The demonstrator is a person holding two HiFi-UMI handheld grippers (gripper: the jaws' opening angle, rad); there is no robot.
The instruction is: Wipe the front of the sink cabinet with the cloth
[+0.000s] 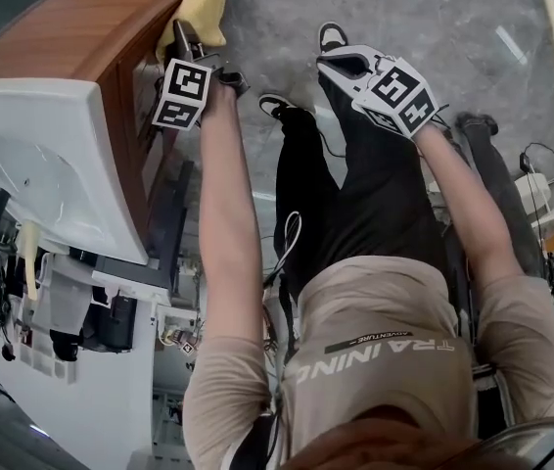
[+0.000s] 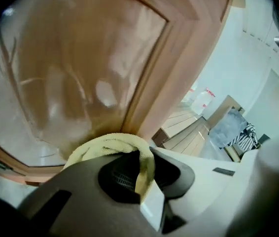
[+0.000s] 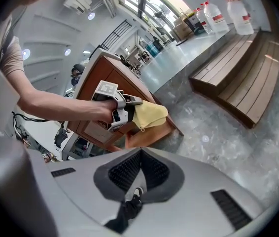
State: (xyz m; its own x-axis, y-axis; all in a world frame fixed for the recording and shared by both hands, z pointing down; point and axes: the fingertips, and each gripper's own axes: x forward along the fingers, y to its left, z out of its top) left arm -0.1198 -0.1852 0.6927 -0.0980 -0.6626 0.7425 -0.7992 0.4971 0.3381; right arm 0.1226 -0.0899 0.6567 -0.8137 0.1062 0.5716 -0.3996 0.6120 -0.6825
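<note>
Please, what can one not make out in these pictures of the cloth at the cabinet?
Left gripper view: the folded yellow terry cloth covers the spot where it meets the brown wooden cabinet door.
Head view: the white sink basin is cut off by the left edge.
Right gripper view: the labels of the clear plastic bottles are too small to read.

left arm stretched forward | left gripper jaws clamped on cloth | right arm extended | right gripper jaws together, empty
</note>
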